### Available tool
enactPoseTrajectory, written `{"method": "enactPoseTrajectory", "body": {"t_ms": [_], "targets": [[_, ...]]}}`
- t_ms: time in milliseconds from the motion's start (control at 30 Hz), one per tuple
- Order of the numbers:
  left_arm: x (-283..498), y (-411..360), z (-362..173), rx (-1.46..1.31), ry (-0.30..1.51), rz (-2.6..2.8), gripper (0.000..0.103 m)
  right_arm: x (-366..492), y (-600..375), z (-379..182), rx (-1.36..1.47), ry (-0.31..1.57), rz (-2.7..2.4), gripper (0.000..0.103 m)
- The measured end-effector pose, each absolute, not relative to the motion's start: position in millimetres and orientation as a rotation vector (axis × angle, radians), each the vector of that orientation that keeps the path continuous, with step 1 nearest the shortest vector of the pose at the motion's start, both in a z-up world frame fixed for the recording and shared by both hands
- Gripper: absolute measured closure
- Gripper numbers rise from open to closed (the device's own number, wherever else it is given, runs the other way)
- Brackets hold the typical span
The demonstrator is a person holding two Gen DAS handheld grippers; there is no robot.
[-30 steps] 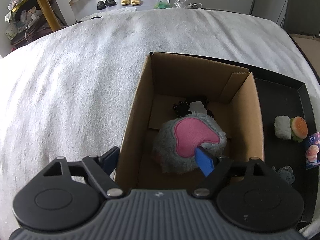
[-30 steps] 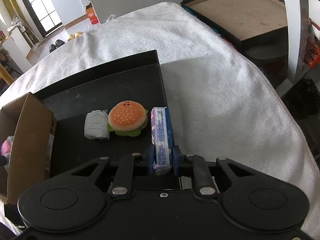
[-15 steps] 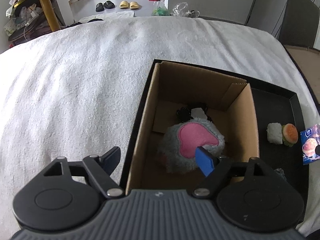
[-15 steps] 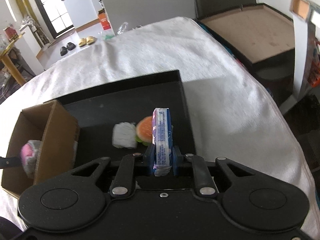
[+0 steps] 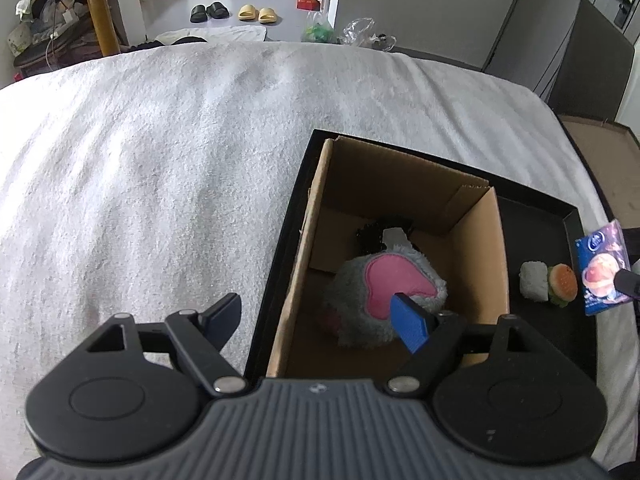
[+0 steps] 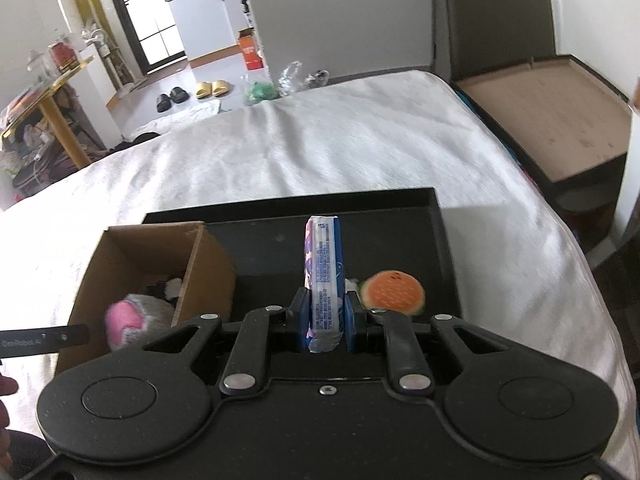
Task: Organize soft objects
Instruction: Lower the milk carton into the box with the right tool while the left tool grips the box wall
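**Sorting partly done: one pack in transit, two toys left**

Done: grey-pink plush (image 5: pixel 384 300) in box (image 5: pixel 496 264), over a dark fuzzy item (image 5: pixel 374 234). In hand: tissue pack (image 6: pixel 324 276) clamped upright in right tool (image 6: pixel 325 320), held above tray (image 6: pixel 400 204), not yet over box. Left tool (image 5: pixel 320 320) wide, empty, straddling near box wall. Left on tray: burger toy (image 5: pixel 563 280) touching white roll (image 5: pixel 534 286), right of box. Box and tray on white bed cover (image 5: pixel 160 168).

box (image 6: pixel 208 264) top open | plush (image 5: pixel 384 300) fills floor | tray (image 6: pixel 400 232) right half mostly bare
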State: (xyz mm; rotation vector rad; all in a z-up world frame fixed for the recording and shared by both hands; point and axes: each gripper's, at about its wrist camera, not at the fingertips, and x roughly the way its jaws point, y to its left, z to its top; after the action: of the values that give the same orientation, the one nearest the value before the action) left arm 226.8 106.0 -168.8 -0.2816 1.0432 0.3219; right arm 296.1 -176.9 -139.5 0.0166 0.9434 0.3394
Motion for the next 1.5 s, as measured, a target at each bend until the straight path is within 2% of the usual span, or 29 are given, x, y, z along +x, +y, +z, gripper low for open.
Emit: {"method": "enactPoseTrajectory", "body": {"t_ms": [467, 967, 1067, 1133, 1233, 1267, 1333, 1500], "targets": [[220, 118, -173, -0.344, 1.015, 0.276, 0.024, 287, -116, -118, -0.04, 0.917, 0.401, 0.085], [216, 138, -189, -0.41, 1.01, 0.239, 0.033, 288, -62, -125, -0.087, 0.932, 0.431, 0.085], [215, 142, -192, -0.422, 1.01, 0.234, 0.04, 288, -54, -129, -0.095, 0.938, 0.429, 0.085], [215, 145, -195, -0.431, 1.012, 0.231, 0.054, 290, -49, -132, -0.098, 0.941, 0.426, 0.085], [215, 150, -199, -0.456, 1.014, 0.226, 0.07, 292, -44, -136, -0.099, 0.943, 0.423, 0.085], [215, 151, -200, -0.462, 1.017, 0.224, 0.073, 292, -42, -137, -0.098, 0.942, 0.422, 0.085], [215, 153, -203, -0.469, 1.023, 0.219, 0.086, 294, -39, -140, -0.089, 0.938, 0.423, 0.083], [216, 155, -206, -0.476, 1.027, 0.205, 0.088, 295, -37, -146, -0.088, 0.953, 0.41, 0.079]]}}
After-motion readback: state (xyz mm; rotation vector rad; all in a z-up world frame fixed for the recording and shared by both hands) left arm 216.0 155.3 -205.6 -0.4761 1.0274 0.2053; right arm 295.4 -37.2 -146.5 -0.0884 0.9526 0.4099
